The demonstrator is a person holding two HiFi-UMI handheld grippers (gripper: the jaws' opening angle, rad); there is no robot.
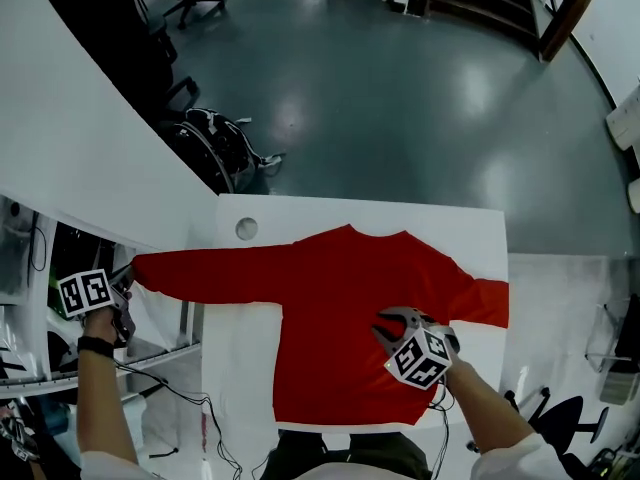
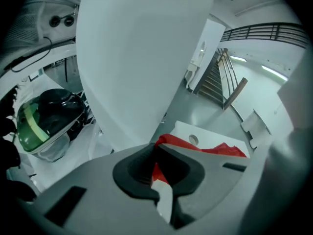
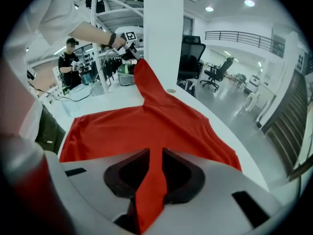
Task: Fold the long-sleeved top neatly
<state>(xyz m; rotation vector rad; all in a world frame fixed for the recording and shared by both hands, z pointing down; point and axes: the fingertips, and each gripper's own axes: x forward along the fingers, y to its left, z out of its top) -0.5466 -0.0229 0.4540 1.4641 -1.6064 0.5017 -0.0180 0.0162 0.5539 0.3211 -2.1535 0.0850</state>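
Top [image 1: 340, 308]: 1 | table [image 1: 450, 233]: 1 | left gripper [image 1: 127, 278], right gripper [image 1: 400, 320]: 2, clamping top

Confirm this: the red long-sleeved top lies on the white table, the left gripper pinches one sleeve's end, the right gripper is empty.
One error: the right gripper is not empty. The right gripper view shows its jaws closed on a fold of the red long-sleeved top. The rest stands: top on the white table, left gripper pinching one sleeve's end.

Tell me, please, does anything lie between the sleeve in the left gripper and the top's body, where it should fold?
Nothing loose does. Only the right gripper, shut on the top, sits over its body; the sleeve from the left gripper runs clear.
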